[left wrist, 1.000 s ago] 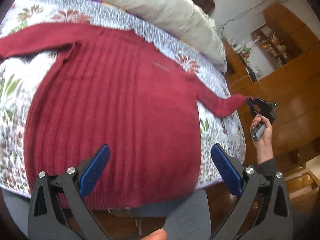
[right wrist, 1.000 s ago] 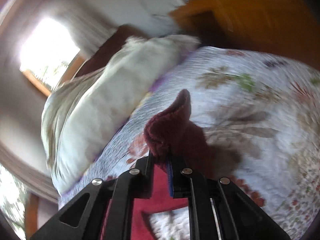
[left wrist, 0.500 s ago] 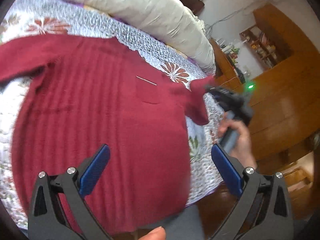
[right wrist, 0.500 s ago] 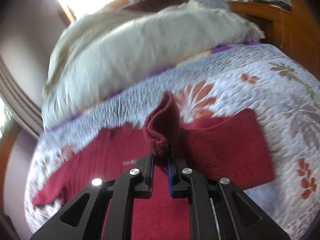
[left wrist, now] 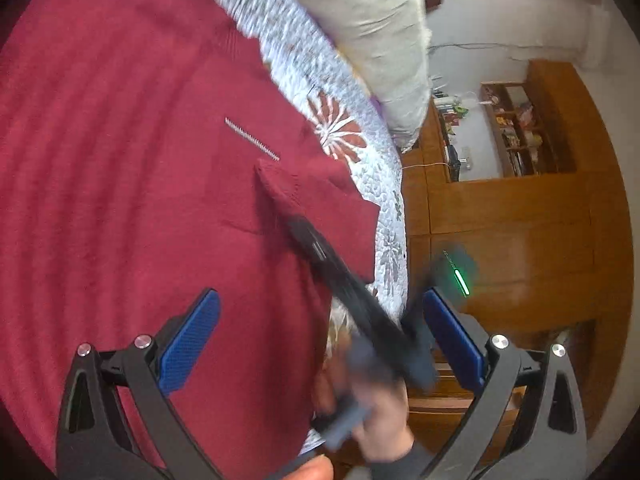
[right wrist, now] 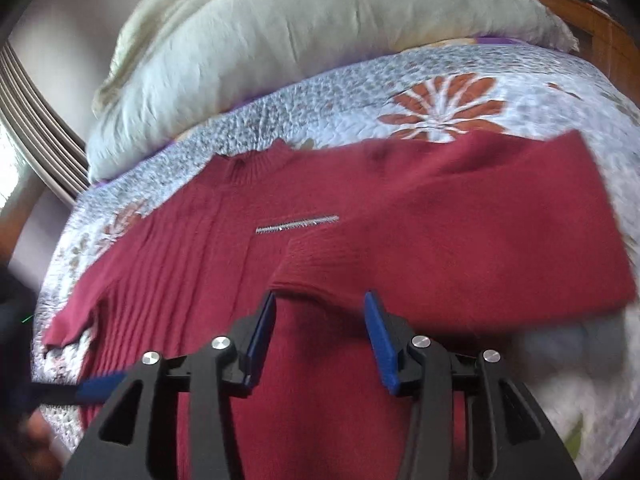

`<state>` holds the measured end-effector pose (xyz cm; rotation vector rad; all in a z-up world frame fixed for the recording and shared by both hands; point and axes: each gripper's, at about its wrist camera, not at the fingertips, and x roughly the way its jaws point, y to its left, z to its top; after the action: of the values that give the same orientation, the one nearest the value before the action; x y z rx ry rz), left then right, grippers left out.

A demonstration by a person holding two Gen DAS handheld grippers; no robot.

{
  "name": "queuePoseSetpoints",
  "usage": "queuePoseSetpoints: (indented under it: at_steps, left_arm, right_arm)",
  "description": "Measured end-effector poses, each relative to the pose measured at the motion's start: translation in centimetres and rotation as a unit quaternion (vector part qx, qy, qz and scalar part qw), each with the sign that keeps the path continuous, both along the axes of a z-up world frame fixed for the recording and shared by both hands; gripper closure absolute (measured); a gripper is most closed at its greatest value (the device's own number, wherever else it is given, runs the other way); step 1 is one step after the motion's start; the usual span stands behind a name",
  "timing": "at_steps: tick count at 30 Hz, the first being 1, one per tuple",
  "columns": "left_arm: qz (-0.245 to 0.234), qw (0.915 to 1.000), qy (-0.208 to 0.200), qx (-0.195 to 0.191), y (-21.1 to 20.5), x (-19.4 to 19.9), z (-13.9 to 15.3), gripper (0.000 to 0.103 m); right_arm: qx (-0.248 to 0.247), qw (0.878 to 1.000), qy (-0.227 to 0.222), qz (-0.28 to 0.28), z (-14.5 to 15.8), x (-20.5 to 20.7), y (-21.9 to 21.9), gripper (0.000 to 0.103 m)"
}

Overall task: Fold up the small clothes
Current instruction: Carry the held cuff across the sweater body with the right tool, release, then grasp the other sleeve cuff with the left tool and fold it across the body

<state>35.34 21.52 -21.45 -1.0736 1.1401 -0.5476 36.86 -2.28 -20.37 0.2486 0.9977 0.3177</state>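
Red sweater [right wrist: 344, 280] laid on quilted bed [right wrist: 460, 80], one sleeve [right wrist: 460, 224] folded across.
Both tools seen spread: right tool [right wrist: 320, 336] just short of the cuff, left tool [left wrist: 320, 340] empty; pillow [right wrist: 304, 32] at 12 o'clock.

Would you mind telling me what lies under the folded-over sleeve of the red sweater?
The sleeve lies across the red sweater, its cuff just below the silver trim. Its outer part rests on the floral quilt. What it covers is hidden.

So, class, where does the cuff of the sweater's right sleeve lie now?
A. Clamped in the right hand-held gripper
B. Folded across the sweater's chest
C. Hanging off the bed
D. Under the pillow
B: the cuff rests on the red sweater, and the right hand-held gripper stands open, holding nothing.
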Motion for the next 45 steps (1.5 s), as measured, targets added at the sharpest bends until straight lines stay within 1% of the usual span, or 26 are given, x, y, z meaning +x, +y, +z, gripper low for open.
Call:
queuePoseSetpoints:
  at_steps: [2,6,10,12,13,14,15,16,17,18,19,20,22,25,27,31,33,35,38,40,45]
  left_arm:
    - [-0.004,0.9996,0.021,-0.020,-1.8,2.1,-1.8,0.003]
    - [-0.008,0.9971,0.067,-0.036,-5.0,5.5,-5.1,0.003]
    - [-0.001,0.9949,0.092,-0.041,-6.9,7.4,-6.7,0.004]
    - [0.015,0.9943,0.097,-0.042,-7.2,8.1,-7.0,0.005]
    - [0.019,0.9943,0.096,-0.042,-7.3,8.5,-7.0,0.012]
    - [0.023,0.9947,0.093,-0.036,-7.3,9.0,-6.9,0.025]
    - [0.024,0.9951,0.092,-0.027,-7.3,9.3,-6.9,0.061]
    - [0.016,0.9951,0.096,-0.017,-7.5,9.8,-7.1,0.088]
    - [0.007,0.9943,0.106,-0.005,-7.5,10.0,-7.3,0.096]
    - [0.005,0.9943,0.106,0.009,-7.5,10.1,-7.1,0.094]
    - [0.003,0.9947,0.101,0.018,-7.6,10.3,-6.9,0.095]
    - [0.001,0.9952,0.092,0.032,-7.6,10.5,-6.4,0.095]
    - [-0.002,0.9960,0.075,0.048,-7.4,10.6,-5.1,0.095]
    - [-0.013,0.9964,0.043,0.072,-7.4,11.3,-2.4,0.095]
    - [-0.028,0.9949,0.019,0.095,-7.2,11.8,-0.2,0.095]
    - [-0.046,0.9898,-0.027,0.132,-5.5,12.6,4.2,0.095]
    - [-0.051,0.9842,-0.054,0.161,-4.0,12.8,6.7,0.095]
    - [-0.053,0.9799,-0.068,0.180,-2.7,12.8,8.2,0.095]
    - [-0.049,0.9734,-0.079,0.209,-0.6,13.0,9.9,0.095]
    - [-0.043,0.9704,-0.081,0.224,1.0,12.9,10.5,0.095]
    - [-0.022,0.9664,-0.066,0.247,5.5,12.8,10.3,0.095]
  right_arm:
    - [0.019,1.000,-0.004,-0.011,0.7,-2.3,-1.9,0.052]
    - [0.063,0.998,0.006,-0.026,0.8,-7.6,-5.2,0.051]
    - [0.113,0.992,0.031,-0.046,-0.1,-12.2,-7.0,0.050]
    - [0.138,0.988,0.041,-0.055,-0.6,-13.8,-7.3,0.050]
    - [0.149,0.986,0.046,-0.058,-0.9,-14.7,-7.3,0.050]
    - [0.153,0.985,0.048,-0.057,-1.0,-15.1,-7.1,0.050]
    - [0.157,0.985,0.050,-0.056,-1.1,-15.6,-7.0,0.050]
    - [0.159,0.984,0.050,-0.056,-1.3,-16.2,-6.8,0.050]
    - [0.161,0.984,0.052,-0.055,-1.4,-16.6,-6.7,0.050]
    - [0.166,0.983,0.057,-0.054,-1.6,-17.0,-6.5,0.050]
    - [0.169,0.982,0.059,-0.054,-1.7,-17.4,-6.6,0.050]
    - [0.170,0.982,0.060,-0.053,-1.7,-17.6,-6.5,0.050]
    - [0.169,0.983,0.059,-0.051,-1.6,-17.9,-6.5,0.050]
    - [0.167,0.983,0.053,-0.049,-1.1,-18.1,-6.6,0.050]
    - [0.166,0.984,0.047,-0.049,-0.7,-18.1,-6.6,0.050]
    - [0.168,0.983,0.048,-0.047,-0.4,-17.9,-6.4,0.050]
    - [0.168,0.984,0.047,-0.045,-0.4,-18.1,-6.1,0.050]
    - [0.167,0.984,0.049,-0.041,-0.5,-18.2,-5.7,0.050]
    - [0.170,0.983,0.052,-0.038,-0.5,-18.1,-5.3,0.050]
    - [0.171,0.983,0.052,-0.036,-0.3,-18.0,-5.1,0.050]
    - [0.172,0.983,0.054,-0.031,-0.1,-17.6,-4.7,0.050]
